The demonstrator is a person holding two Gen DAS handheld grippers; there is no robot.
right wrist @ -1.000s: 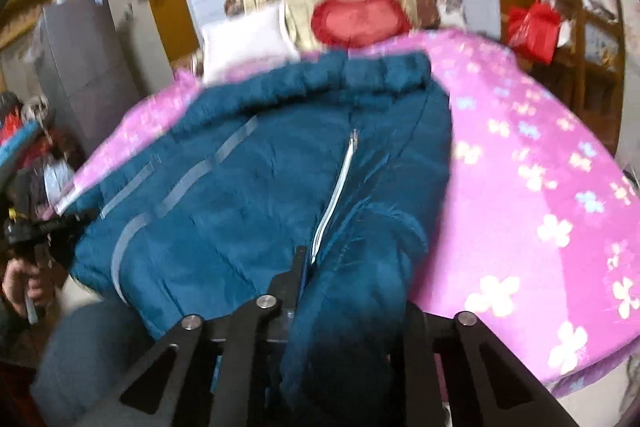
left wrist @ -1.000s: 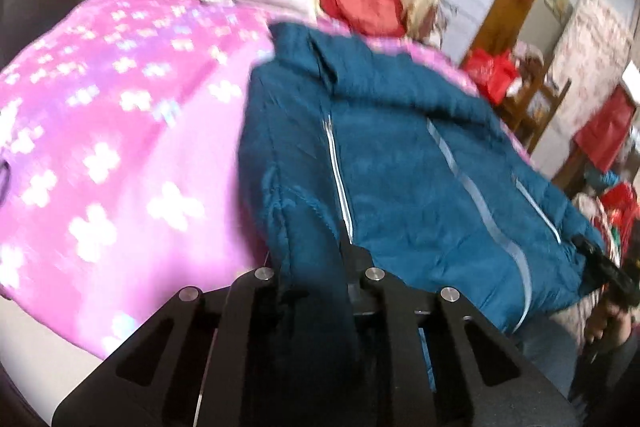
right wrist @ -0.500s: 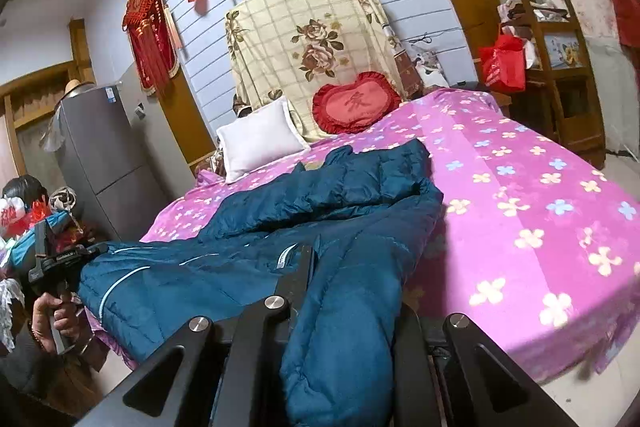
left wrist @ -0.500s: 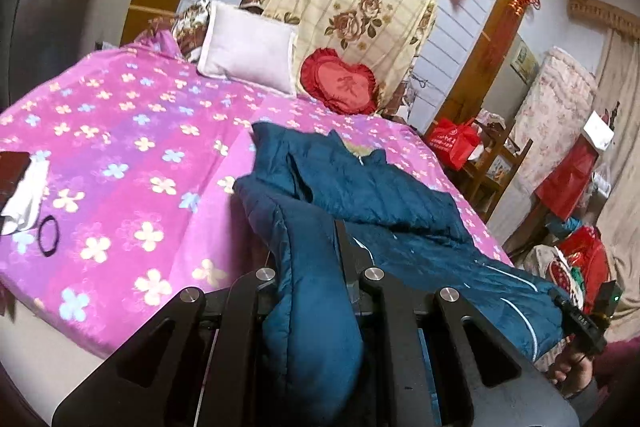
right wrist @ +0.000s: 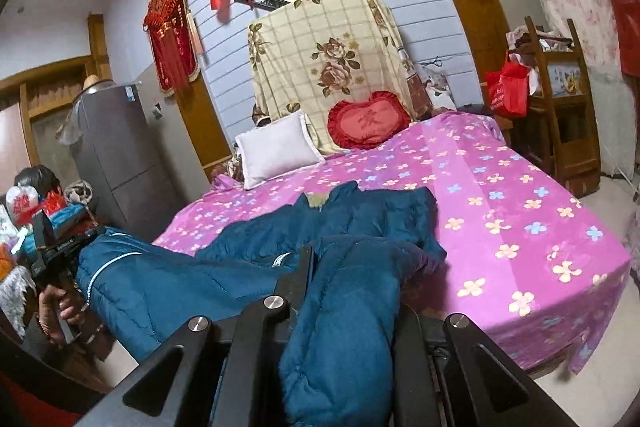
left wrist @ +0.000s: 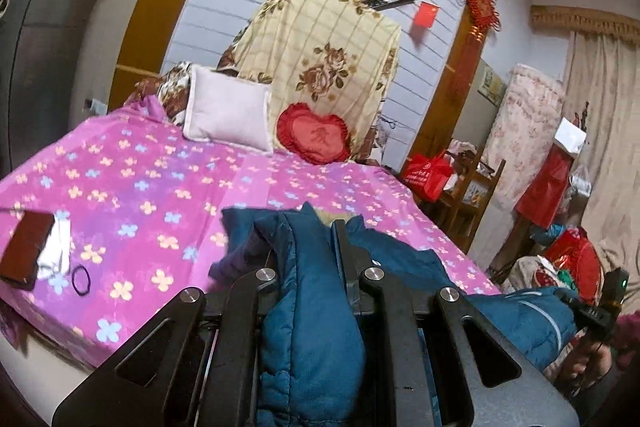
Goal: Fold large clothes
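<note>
A teal padded jacket lies on the pink flowered bed sheet, with its collar toward the pillows and its near edge lifted off the bed. My left gripper is shut on a bunched fold of that edge, which hides one finger. In the right wrist view my right gripper is shut on another fold of the jacket, near the zip. Each gripper shows in the other's view, held by a hand: the right gripper at the far right, the left gripper at the far left.
A white pillow and a red heart cushion lean at the head of the bed. A dark phone and a hair tie lie on the sheet's left side. A wooden chair with a red bag stands on the right, a grey fridge on the left.
Both grippers have risen and drawn back toward the foot of the bed, keeping their hold. The jacket's near edge has lifted and slid with them, baring more pink sheet.
</note>
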